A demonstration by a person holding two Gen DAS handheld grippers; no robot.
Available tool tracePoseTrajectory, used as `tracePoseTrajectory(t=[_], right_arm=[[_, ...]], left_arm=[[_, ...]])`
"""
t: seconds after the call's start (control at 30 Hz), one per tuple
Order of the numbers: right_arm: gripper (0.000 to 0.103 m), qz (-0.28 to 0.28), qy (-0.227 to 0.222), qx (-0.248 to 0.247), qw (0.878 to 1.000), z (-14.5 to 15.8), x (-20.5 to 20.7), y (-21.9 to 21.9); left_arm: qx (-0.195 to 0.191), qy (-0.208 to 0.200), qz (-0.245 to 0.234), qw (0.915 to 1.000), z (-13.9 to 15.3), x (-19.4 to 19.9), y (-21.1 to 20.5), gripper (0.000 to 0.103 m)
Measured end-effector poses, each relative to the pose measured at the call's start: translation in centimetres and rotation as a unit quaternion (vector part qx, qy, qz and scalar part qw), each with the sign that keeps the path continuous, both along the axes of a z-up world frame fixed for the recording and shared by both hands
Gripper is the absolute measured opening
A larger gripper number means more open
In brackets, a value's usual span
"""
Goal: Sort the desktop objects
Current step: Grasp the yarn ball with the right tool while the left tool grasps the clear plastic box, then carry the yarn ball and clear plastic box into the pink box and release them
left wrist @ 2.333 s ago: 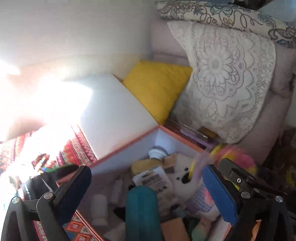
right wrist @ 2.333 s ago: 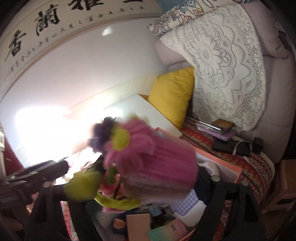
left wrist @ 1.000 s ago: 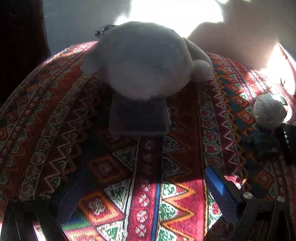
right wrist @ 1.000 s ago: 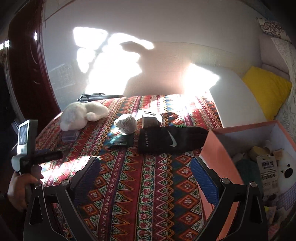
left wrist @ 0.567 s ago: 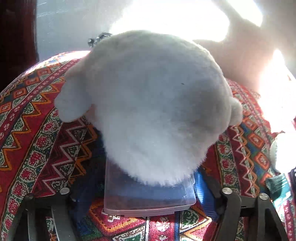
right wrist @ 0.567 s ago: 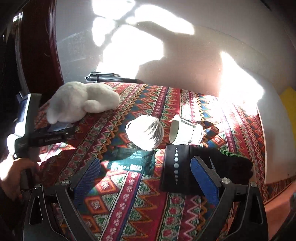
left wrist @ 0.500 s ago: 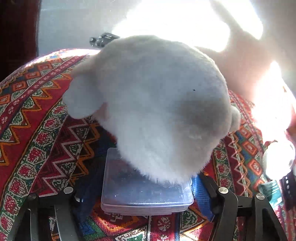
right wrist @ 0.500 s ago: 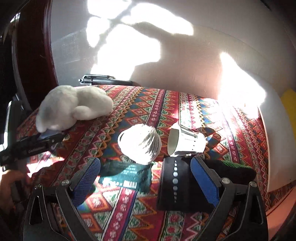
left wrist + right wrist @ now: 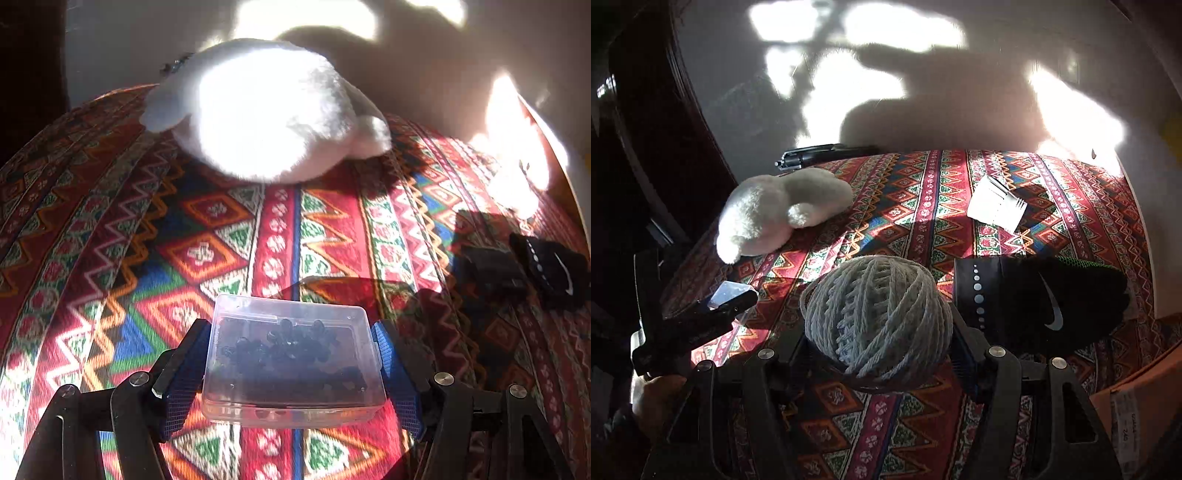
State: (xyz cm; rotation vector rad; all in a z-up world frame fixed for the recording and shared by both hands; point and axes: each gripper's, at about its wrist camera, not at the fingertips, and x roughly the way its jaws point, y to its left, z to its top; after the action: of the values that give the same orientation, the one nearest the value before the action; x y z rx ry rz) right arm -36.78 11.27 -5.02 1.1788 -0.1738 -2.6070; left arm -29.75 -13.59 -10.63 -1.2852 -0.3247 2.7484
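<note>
Clear plastic is my worry: the smooth plastic box, low centre in my left view, could slide from the left claw, narrowed onto its two sides. Low centre in my right view, the right claw pinches a soft yarn ball above the patterned bench; strands might snag.

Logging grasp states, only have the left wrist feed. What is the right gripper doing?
Observer: Right gripper is shut on a yarn ball.
Operator: Left gripper grips the clear box here. My right side is blown out, anything there?
Observer: A white cup lies on its side, beyond a black sock.
Operator: Bin visible?
Observer: An orange box corner shows at lower right, near the sock.
</note>
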Motion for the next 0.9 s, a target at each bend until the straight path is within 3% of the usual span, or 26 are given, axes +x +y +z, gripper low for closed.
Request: tracePoseTrajectory(t=[0.07, 0.17, 0.3, 0.33, 0.53, 0.63, 0.9], right_arm=[[0.068, -0.008, -0.001, -0.018, 1.0, 0.5, 2.8, 1.0], [0.068, -0.025, -0.01, -0.057, 0.998, 1.3, 7.4, 2.9], [0.068, -0.031, -0.026, -0.107, 0.993, 1.8, 12.6, 4.4], [0.068, -0.028, -0.029, -0.104, 0.994, 1.8, 13.3, 4.2], [0.068, -0.016, -0.02, -0.052, 0.998, 2.1, 14.9, 3.0], [0.068, -0.023, -0.01, -0.065, 0.998, 3.2, 15.9, 3.9], [0.068, -0.049, 0.065, -0.078, 0.994, 8.2, 20.4, 7.9]], left_arm=[[0.027, -0.014, -0.011, 0.9995, 0.4, 3.6, 0.7, 0.073], [0.009, -0.025, -0.007, 0.9996, -0.5, 8.5, 2.3, 0.073], [-0.107, 0.006, -0.002, 0.9942, -1.9, 11.9, 6.0, 0.073], [-0.117, 0.006, -0.002, 0.9931, -1.9, 11.5, 6.1, 0.074], [-0.057, 0.012, 0.016, 0.9982, -1.2, 12.3, 3.7, 0.071], [-0.006, 0.024, 0.025, 0.9994, -0.1, 14.5, 3.4, 0.071], [-0.004, 0.115, -0.021, 0.9931, 8.1, 20.2, 7.6, 0.071]])
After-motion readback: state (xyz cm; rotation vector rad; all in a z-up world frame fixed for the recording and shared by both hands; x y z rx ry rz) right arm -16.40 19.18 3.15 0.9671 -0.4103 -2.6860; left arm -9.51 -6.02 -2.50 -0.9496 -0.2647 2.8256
